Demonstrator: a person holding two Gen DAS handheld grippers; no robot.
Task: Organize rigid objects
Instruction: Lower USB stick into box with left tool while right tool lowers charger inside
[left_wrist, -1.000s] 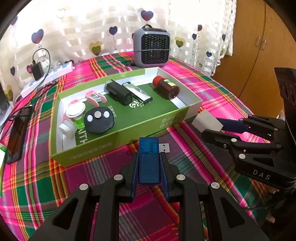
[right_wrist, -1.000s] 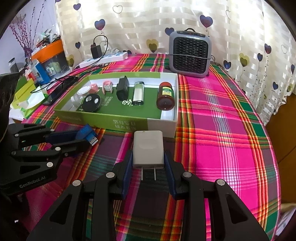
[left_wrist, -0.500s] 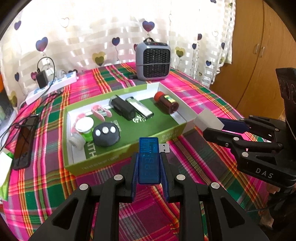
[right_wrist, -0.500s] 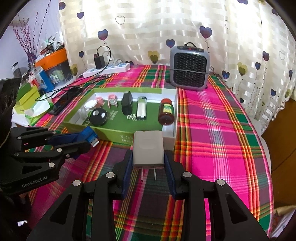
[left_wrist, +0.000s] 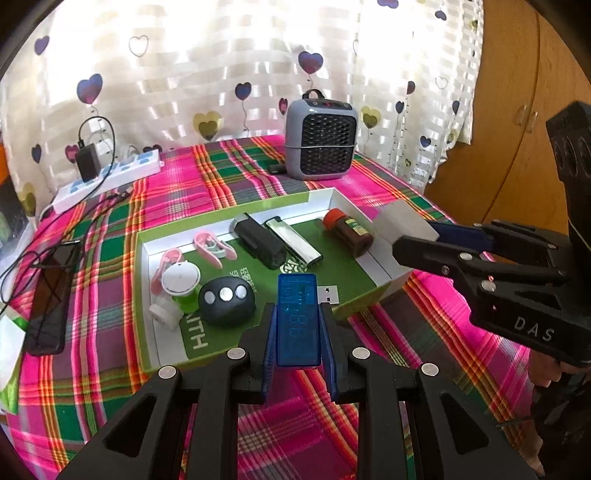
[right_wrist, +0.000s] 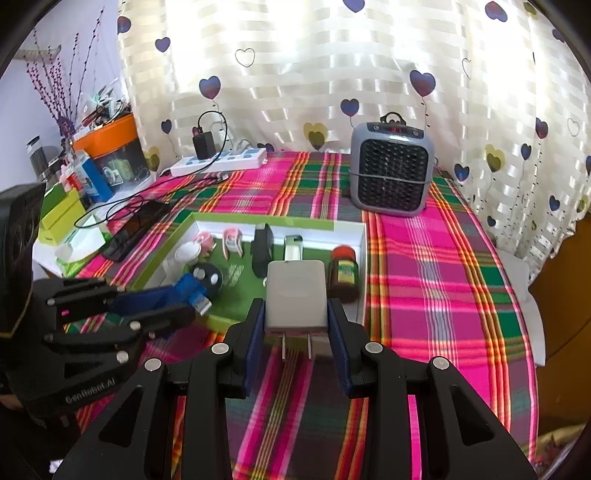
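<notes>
Left gripper (left_wrist: 298, 332) is clamping a blue USB tester (left_wrist: 297, 320) at lower centre, angling downward above the green tray (left_wrist: 144, 295). Right gripper (right_wrist: 297, 325) is pinching a white plug adapter (right_wrist: 296, 299), prongs toward camera, likewise tilting down over the tray's near wall.

The right gripper (right_wrist: 296, 314) clamps a white charger (right_wrist: 296, 300) (prongs toward the camera) above the plaid cloth (right_wrist: 436, 280). Beyond it lies the green tray (right_wrist: 207, 221).
</notes>
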